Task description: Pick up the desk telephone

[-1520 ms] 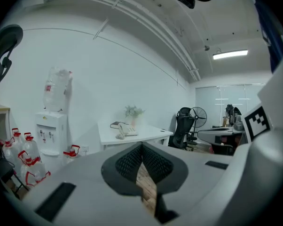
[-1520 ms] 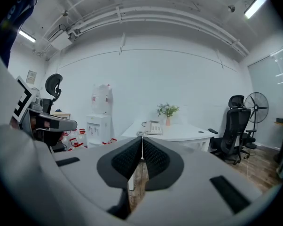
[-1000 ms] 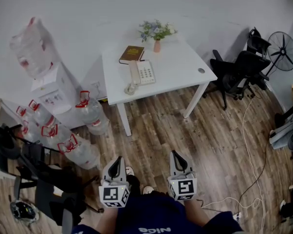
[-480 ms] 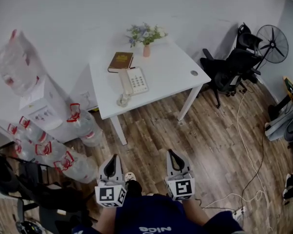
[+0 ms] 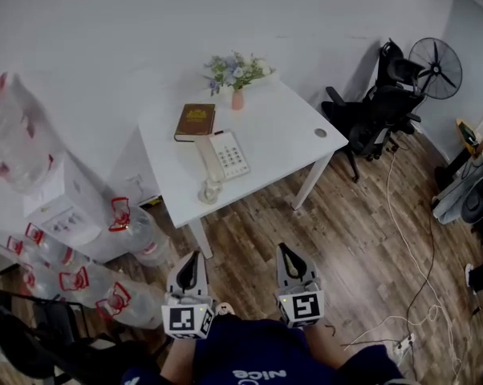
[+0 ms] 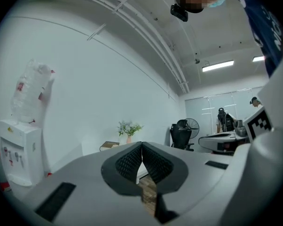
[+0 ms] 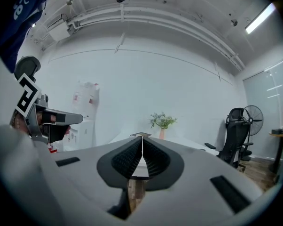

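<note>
On the white table [image 5: 273,135] lies the desk telephone [image 5: 223,157]; left gripper [image 5: 192,261], right gripper [image 5: 287,255] closed.

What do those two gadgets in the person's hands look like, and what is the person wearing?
The left gripper and right gripper are pale grey wedges narrowing to black ribbed pads. Each carries a cube with black-and-white square markers. The person wears a dark blue top with white lettering.

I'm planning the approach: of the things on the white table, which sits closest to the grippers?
The desk telephone, by the front edge of the table; the brown book and the flower vase stand farther back, towards the wall.
</note>
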Available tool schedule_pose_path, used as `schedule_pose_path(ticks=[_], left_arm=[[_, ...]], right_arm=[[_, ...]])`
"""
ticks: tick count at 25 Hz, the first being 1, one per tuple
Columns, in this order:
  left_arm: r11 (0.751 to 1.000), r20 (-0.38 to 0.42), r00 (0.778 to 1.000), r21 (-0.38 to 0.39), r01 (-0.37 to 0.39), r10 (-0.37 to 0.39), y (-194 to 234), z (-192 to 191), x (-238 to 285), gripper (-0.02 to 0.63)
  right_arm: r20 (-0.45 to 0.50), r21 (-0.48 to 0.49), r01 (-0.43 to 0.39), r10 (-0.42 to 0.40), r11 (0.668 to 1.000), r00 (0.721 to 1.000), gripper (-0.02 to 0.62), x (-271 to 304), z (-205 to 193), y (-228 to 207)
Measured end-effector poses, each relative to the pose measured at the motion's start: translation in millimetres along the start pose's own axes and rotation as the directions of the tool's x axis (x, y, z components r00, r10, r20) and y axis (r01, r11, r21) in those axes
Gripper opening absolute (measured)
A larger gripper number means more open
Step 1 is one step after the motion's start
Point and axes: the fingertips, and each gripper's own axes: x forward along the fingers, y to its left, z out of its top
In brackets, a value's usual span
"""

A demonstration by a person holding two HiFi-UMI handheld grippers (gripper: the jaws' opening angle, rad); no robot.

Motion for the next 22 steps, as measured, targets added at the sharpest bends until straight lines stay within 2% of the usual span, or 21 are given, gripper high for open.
schedule_pose_path(ticks=[8,15,22], left_arm=[[0.999,-0.015,0.999,0.009,0.038,-0.038,36,1,27,0.017],[0.999,-0.035,0.999,-0.01,0.036,-0.036,45,-4,36,0.017],[1.0,-0.063,0.998,-0.018,0.004,-0.005,51,-16,49,0.017]], right_arm=[[-0.012,0.002,-0.002,0.002,1.0,1.0,0.023,41,-2,29],[-0.013,-0.01,-0.03,0.03,0.999,0.999,0.023,62,3,37],[-0.046,0.023,-0.071,0.072,0.997,0.996,0.023,85,-16,35]])
